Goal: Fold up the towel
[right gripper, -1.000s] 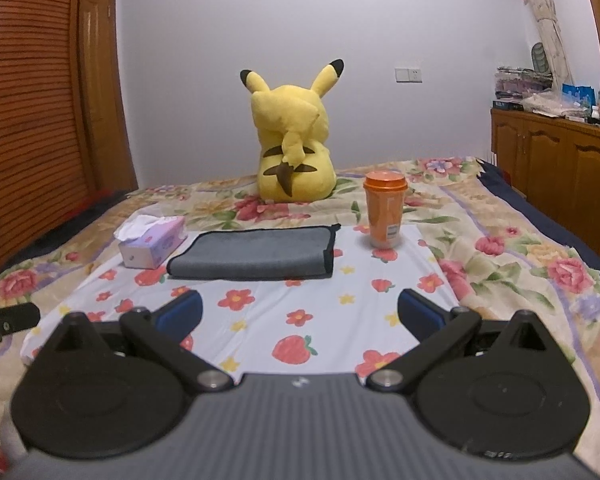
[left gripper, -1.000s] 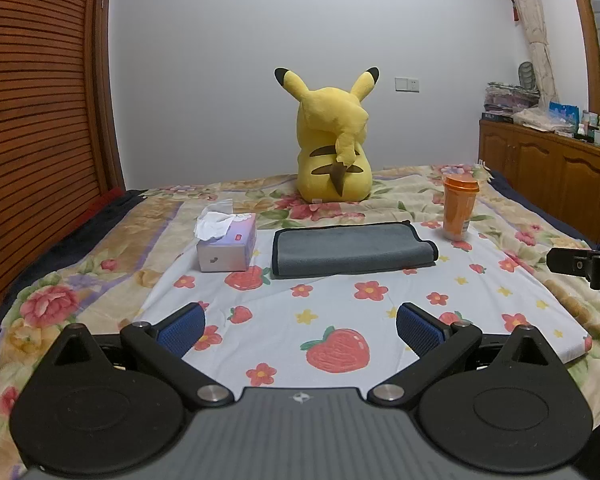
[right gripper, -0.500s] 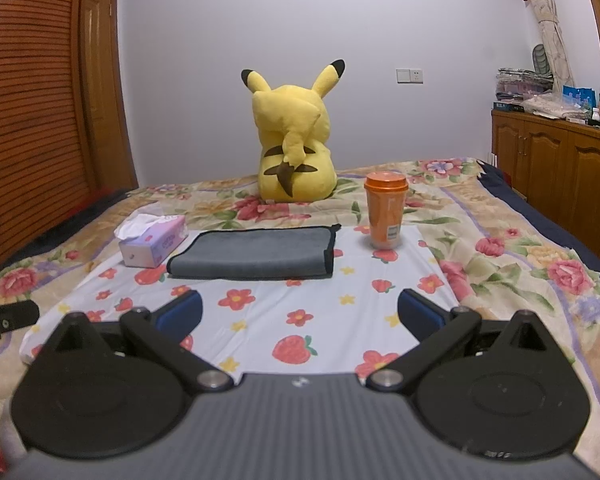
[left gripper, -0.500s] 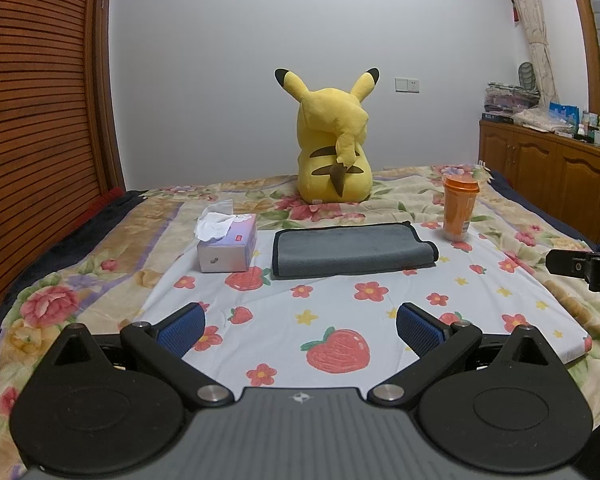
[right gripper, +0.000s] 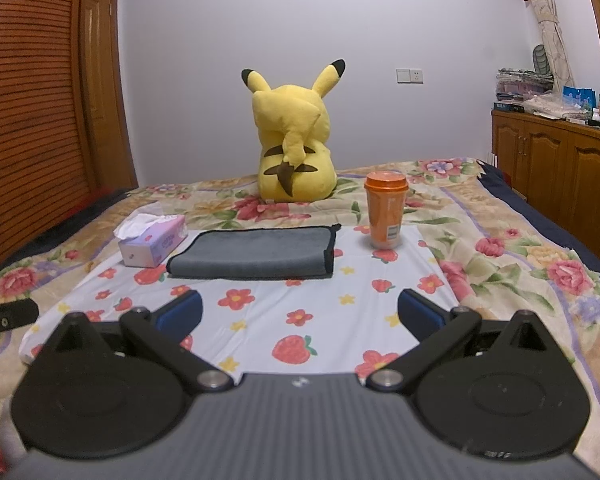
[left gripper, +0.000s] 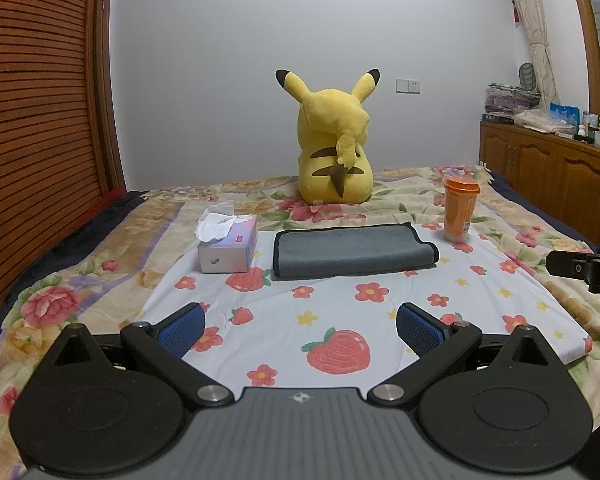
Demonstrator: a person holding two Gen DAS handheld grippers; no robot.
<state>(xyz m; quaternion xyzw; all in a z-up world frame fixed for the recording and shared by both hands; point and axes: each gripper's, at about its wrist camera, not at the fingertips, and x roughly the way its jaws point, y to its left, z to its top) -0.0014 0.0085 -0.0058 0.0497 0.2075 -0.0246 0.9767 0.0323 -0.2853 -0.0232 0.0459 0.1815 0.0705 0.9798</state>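
A grey towel (left gripper: 350,250) with a dark edge lies folded flat on the white flower-print cloth (left gripper: 340,312) on the bed; it also shows in the right wrist view (right gripper: 256,254). My left gripper (left gripper: 300,326) is open and empty, well short of the towel's near edge. My right gripper (right gripper: 300,314) is open and empty, also short of the towel. Part of the right gripper shows at the right edge of the left wrist view (left gripper: 584,266). Part of the left gripper shows at the left edge of the right wrist view (right gripper: 4,318).
A tissue box (left gripper: 228,246) stands left of the towel, an orange cup (left gripper: 460,210) to its right, and a yellow plush toy (left gripper: 334,152) behind it. A wooden slatted wall (left gripper: 40,120) runs along the left. Wooden cabinets (left gripper: 552,184) stand at the right.
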